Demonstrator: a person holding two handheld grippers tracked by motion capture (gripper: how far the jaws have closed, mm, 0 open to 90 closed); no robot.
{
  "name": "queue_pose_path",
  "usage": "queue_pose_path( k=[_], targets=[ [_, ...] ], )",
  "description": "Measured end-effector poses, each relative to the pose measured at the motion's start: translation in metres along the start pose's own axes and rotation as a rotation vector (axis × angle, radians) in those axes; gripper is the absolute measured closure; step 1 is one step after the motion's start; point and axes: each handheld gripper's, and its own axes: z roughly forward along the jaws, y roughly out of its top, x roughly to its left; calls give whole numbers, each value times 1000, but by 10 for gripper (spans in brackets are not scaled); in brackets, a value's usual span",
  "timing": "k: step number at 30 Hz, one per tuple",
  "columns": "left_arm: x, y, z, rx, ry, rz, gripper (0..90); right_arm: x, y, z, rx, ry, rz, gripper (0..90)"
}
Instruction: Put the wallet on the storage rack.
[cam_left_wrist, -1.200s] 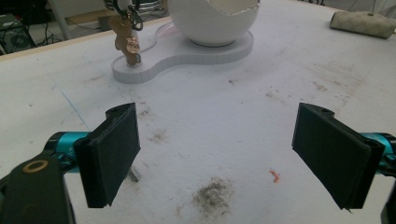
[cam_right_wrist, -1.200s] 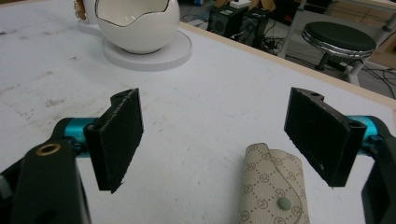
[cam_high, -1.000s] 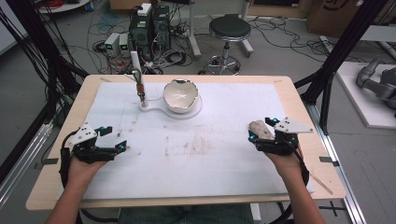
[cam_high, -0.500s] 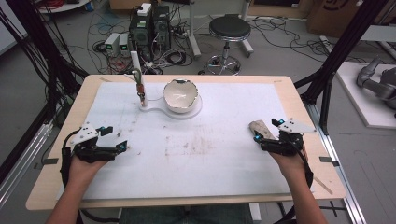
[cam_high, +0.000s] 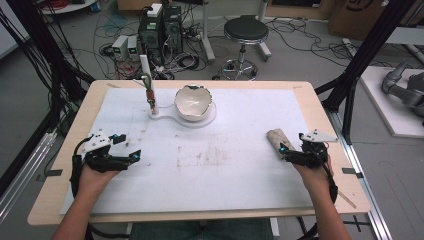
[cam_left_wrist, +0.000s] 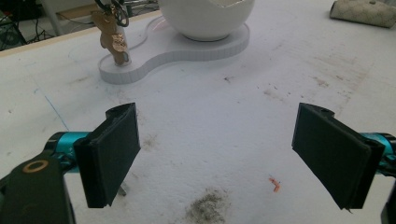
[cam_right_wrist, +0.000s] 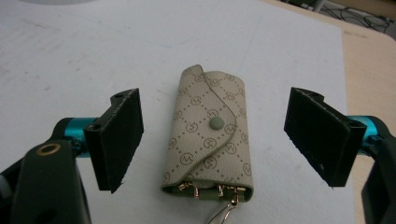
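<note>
1. Looking along my right gripper (cam_right_wrist: 212, 140), I see both black jaws spread wide, one on each side of a beige patterned key pouch (cam_right_wrist: 210, 135) that lies flat on the white mat (cam_right_wrist: 70, 56); neither jaw touches it
2. The pouch has its flap shut with a round snap (cam_right_wrist: 215, 122), and gold metal hooks (cam_right_wrist: 219, 191) poke out of the end nearest the camera (a thin metal loop trails off below them)
3. From the high view, the right gripper (cam_high: 291, 154) sits at the right side of the mat, with the pouch (cam_high: 276, 141) just ahead of its jaws, angled toward the table's middle
4. My left gripper (cam_left_wrist: 215, 154) is also spread wide, jaws well apart over bare, smudged mat, holding nothing
5. In the high view the left gripper (cam_high: 127, 157) rests at the left side of the mat, well apart from the right one
6. Farther out, toward the far edge, a white bowl with a jagged rim (cam_high: 193, 101) stands on a white base plate (cam_high: 165, 118); on the same plate an upright post (cam_high: 150, 95) carries a brown hanging charm (cam_left_wrist: 113, 43)
7. The mat covers most of a wooden table (cam_high: 75, 115); I can see a stool (cam_high: 245, 31) and computer boxes (cam_high: 161, 25) on the floor beyond
</note>
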Motion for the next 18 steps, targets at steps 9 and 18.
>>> queue_pose_path(
  k=[9, 18],
  targets=[
    [0, -1, 0, 5, -1, -2, 150, -3, -7, 15, 59, -10, 47, 201],
    [1, -2, -1, 8, 1, -3, 150, 0, -10, 26, 108, -28, 41, 201]
  ],
)
